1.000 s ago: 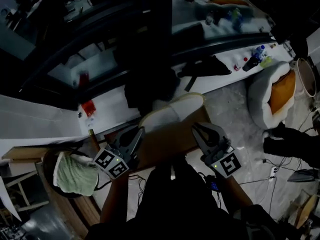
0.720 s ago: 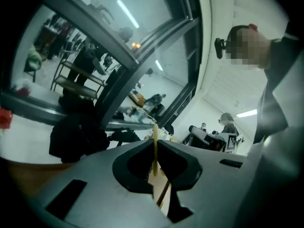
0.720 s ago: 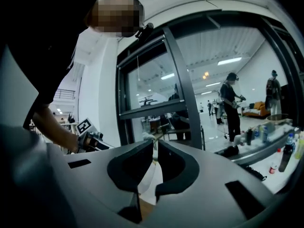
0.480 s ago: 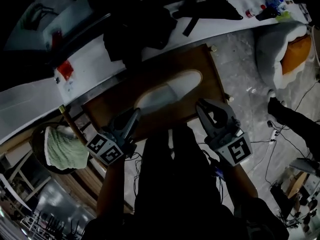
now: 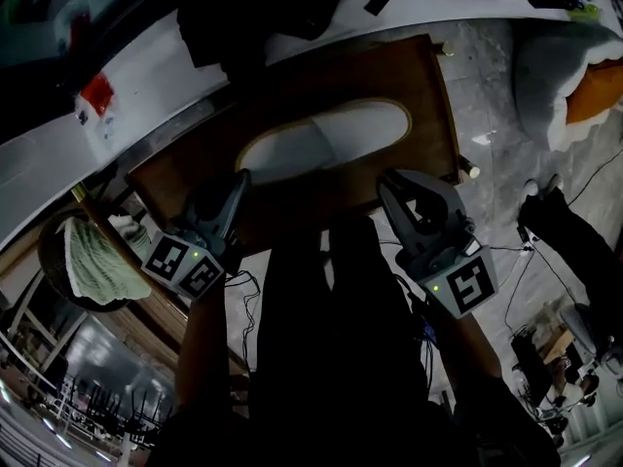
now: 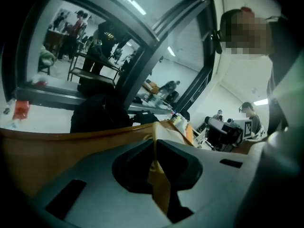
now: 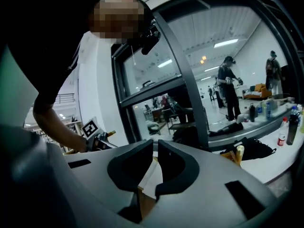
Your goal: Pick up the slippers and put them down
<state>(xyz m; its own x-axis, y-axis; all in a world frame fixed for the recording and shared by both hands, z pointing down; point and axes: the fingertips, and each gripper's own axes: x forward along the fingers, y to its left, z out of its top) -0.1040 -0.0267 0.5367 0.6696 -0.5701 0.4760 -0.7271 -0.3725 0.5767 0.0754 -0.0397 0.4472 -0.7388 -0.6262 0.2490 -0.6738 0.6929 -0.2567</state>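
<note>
Although the task names slippers, I can see only one, and neither claw is on it. The wooden tray (image 5: pixel 428 115) is the largest item in play, and both claws sit at its near edge. The slipper (image 5: pixel 321 144) lies flat on the tray, ahead of and between the two sets of tips, apart from each. The left claw (image 5: pixel 238 179) has its jaws drawn nearly together, pinching the tray's thin orange-brown rim. The right claw (image 5: pixel 389 187) is equally narrow, with a brown edge running between its jaws. I judge this to be the same rim, though it shows less plainly.

On progress, the slipper rides on the tray rather than in a direct grip. I cannot tell whether the tray is resting on anything, so set-down and release remain outstanding.

- **White ledge** (image 5: pixel 165 76): ahead of both claws and close to the tray's far edge, so it is the likeliest obstruction.
- **My legs** (image 5: pixel 331 339): fill the space behind and between the claws.
- **Cushioned bed** (image 5: pixel 545 76): well to the right of the right claw.
- **Dark bag** (image 5: pixel 263 8): on the ledge, ahead of the left claw.
- **Basket with a green cloth** (image 5: pixel 83 261): just left of the left claw, so it needs watching.
- **Cables** (image 5: pixel 545 261): on the floor right of the right claw.
</note>
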